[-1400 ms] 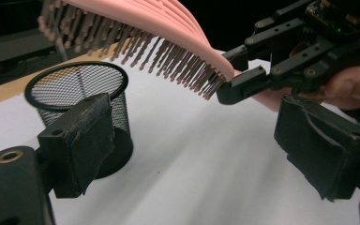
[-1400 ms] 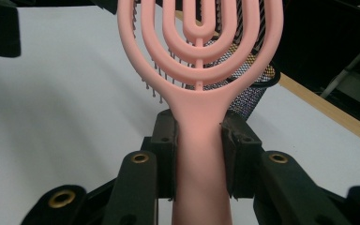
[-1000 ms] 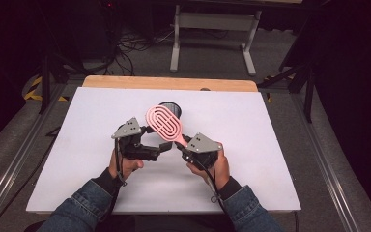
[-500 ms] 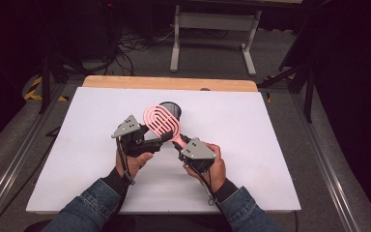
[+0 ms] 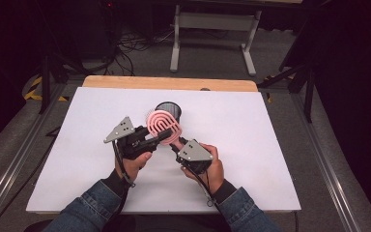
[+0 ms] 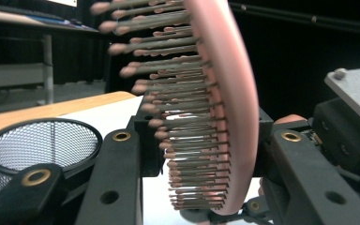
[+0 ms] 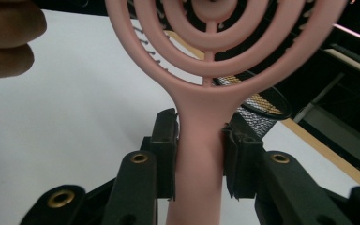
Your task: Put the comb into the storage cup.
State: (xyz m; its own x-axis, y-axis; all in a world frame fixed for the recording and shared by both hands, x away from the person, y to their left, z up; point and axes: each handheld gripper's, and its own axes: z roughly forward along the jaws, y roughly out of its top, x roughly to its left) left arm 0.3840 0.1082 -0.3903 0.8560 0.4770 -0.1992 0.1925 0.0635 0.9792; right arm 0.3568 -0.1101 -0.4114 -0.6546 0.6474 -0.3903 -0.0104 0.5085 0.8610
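Left claw [image 5: 160, 137] reaches in from the left of the pair, above the middle of the white surface [image 5: 270, 140], with the person's left hand [image 5: 134, 162] wrapped under it and a grey three-cornered plate on top. In the left gripper view its two black jaws stand apart on either side of the pink hairbrush [image 6: 215, 117], seen edge-on with the bristles pointing to that view's left; whether the jaws actually press the brush head cannot be told from these pictures.

Just behind the brush head, toward the far edge of the surface, stands a black mesh cup [image 5: 168, 109] (its wire wall and round rim also show at the lower left of the left gripper view [image 6: 37, 143]). It sits upright, a little left of the surface's middle line.

In the high view the hairbrush [image 5: 164, 127] is held in the air, its long axis running from the handle at lower right up to the oval head at upper left, so the head points toward the far left corner. The open ring pattern of its back faces up toward the camera.

Right claw [image 5: 176, 145], held in the right hand [image 5: 207, 166], is closed on the handle: in the right gripper view both black jaws press the pink handle [image 7: 200, 154] from either side, with the ringed head rising above them.
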